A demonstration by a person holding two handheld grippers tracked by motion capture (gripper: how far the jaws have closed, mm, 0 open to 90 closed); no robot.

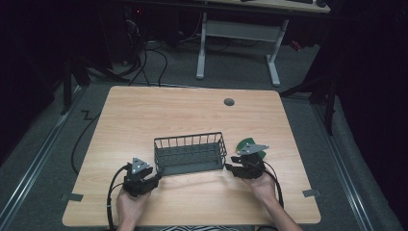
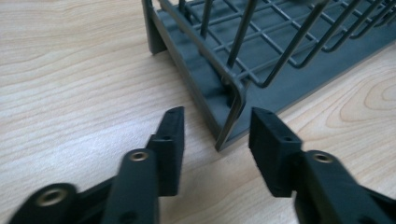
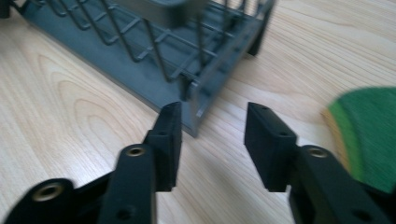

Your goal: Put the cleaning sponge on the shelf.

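A dark grey wire basket (image 1: 190, 154) stands in the middle of the wooden table, nearer the front. My left gripper (image 1: 157, 177) is open at the basket's front left corner; in the left gripper view that corner post (image 2: 232, 112) sits between the black jaws of the left gripper (image 2: 215, 133). My right gripper (image 1: 230, 168) is open at the basket's front right corner, where the corner (image 3: 198, 100) shows just ahead of the gap of the right gripper (image 3: 212, 135). The basket looks empty.
A green flat object (image 1: 251, 146) lies on the table just right of the basket, beside my right gripper, and shows as a green patch (image 3: 369, 130). A grey round cap (image 1: 229, 102) sits at the far side of the table (image 1: 144, 110). Cables trail off the front edge.
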